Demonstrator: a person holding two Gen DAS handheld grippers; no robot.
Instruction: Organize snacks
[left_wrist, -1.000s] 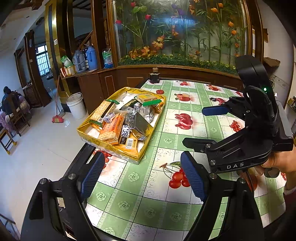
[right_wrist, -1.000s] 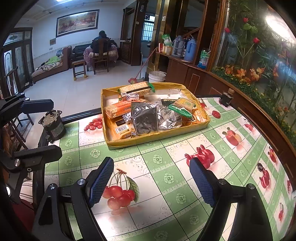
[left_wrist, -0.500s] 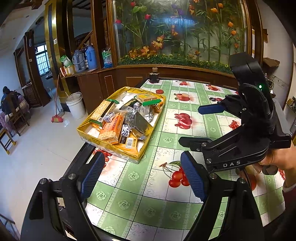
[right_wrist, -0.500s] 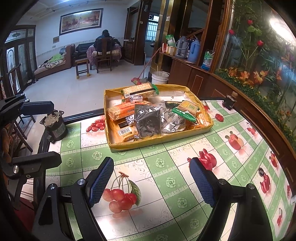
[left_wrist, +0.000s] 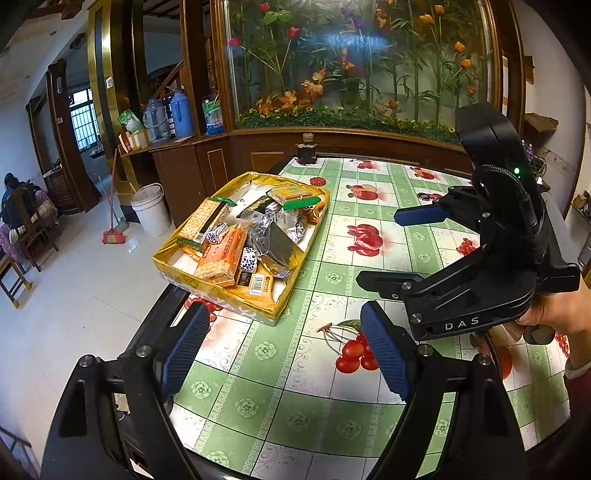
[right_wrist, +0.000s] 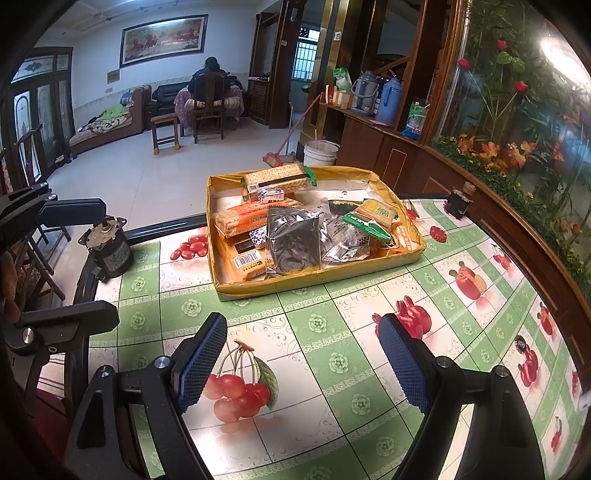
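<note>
Both sets of jaws are found spread wide with nothing between them: the left gripper (left_wrist: 284, 350) is held low over the near edge of the counter (left_wrist: 325, 391), and the right gripper (right_wrist: 303, 362) is held likewise above the fruit-patterned cloth, its body also being seen from the left wrist view, gripped by a hand (left_wrist: 554, 314). No packet is touched by either pair of pads. Ahead of both, the snacks are seen gathered in the yellow tray (right_wrist: 314, 282), which stands at the counter's far-left corner close to the edge. Inside it, a long cracker pack (right_wrist: 277, 179) is noted along the far wall, an orange biscuit pack (right_wrist: 247, 218) beside it, a silver foil pouch (right_wrist: 293, 242) lying over the middle, and a green-wrapped packet (right_wrist: 367, 221) toward the right end; the packets overlap loosely rather than in rows. No snack is observed loose on the cloth. The scene is judged to fit two stages equally: packets collected in the tray and awaiting sorting, or a collection already completed with the grippers drawn clear. The step in hand cannot be settled further. A small motor (right_wrist: 107, 247) and a dark jar (right_wrist: 458, 201) are recorded on the counter, well apart from the tray.
</note>
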